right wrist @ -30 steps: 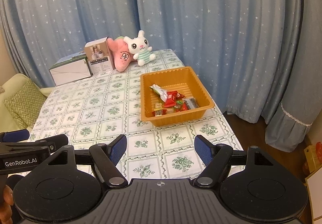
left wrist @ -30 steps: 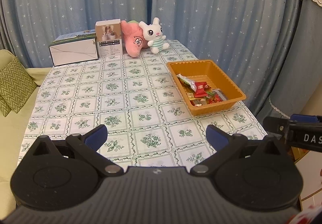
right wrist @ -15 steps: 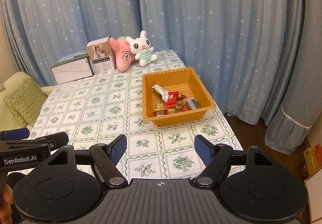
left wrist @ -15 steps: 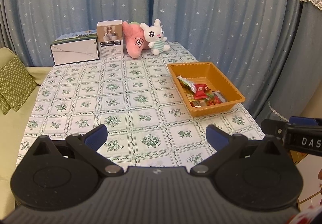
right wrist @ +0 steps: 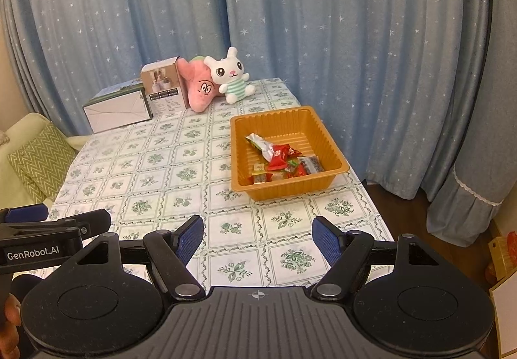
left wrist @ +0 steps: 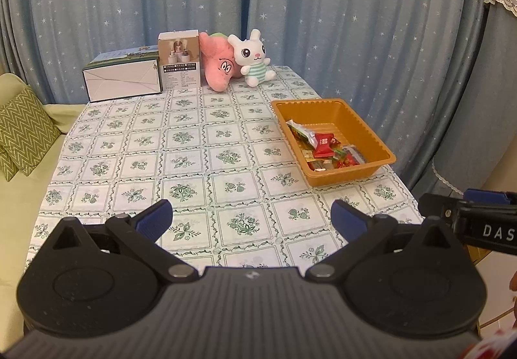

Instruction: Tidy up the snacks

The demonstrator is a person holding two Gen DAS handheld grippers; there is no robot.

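Left gripper [left wrist: 250, 217]: jaws spread wide, nothing between them, held above the near edge of the table [left wrist: 181, 146]. Right gripper [right wrist: 258, 238]: jaws also apart and empty, same low angle, just beside the left one.

Past the fingertips we see only bare floral tablecloth. Further out, toward the table's right side, sits the orange tray [right wrist: 326, 133]. The snacks [right wrist: 281, 160] lie inside it, heaped against its near wall: a silver-and-green packet, red wrappers, a few small candies, one dark packet.

At the far end, well apart from the tray: a flat white box [left wrist: 122, 81], an upright carton [left wrist: 179, 63], a pink plush [left wrist: 219, 68] and a white bunny [left wrist: 253, 58].

We spot no loose snacks on the cloth. We judge the gathering essentially done; little or nothing looks left.
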